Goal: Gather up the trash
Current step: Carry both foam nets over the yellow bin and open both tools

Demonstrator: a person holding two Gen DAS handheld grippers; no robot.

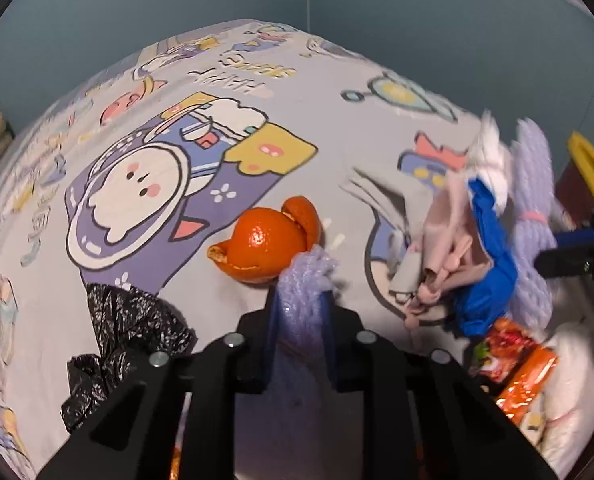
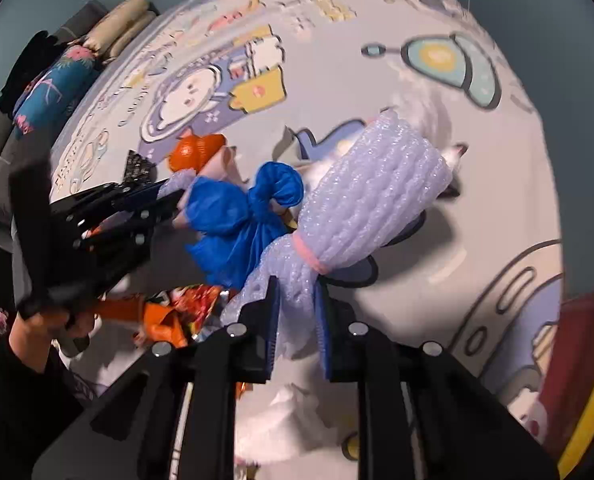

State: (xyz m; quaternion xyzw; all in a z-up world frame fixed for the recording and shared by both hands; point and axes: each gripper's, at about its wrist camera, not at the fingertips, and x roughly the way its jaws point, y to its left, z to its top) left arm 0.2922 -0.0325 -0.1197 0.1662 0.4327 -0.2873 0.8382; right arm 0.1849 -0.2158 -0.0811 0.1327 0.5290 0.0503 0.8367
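Both grippers are clamped on the same thing: a lilac foam net (image 2: 377, 196), soft ribbed sleeve w/ a pink band cinching its waist. Right gripper (image 2: 297, 320) has its blue pads narrow on the net's flattened tail, just below the band. Left gripper (image 1: 301, 332) pinches another lilac foam end; the right-wrist view suggests it's the net's far tip, though the link is hidden behind the bundle.

Handling, my read: v. light, squashy, springs back, slightly slick. Won't break, but can slide out of a loose pinch. Best hold is at the cinched waist or bunched tail, where it's densest.

The net hangs just above the cartoon bedsheet (image 1: 337, 128), w/ a blue plastic bag (image 2: 249, 216) knotted against it and pinkish-beige wrap (image 1: 445, 240) tangled alongside; these may drag along.

Around the net: mandarin peel (image 1: 269, 244) just beyond the left tip, crumpled black bag (image 1: 125, 332) to that side, orange snack wrappers (image 1: 509, 360) beneath it, white tissue (image 1: 489, 152) past its open end. Nothing blocks a lift.
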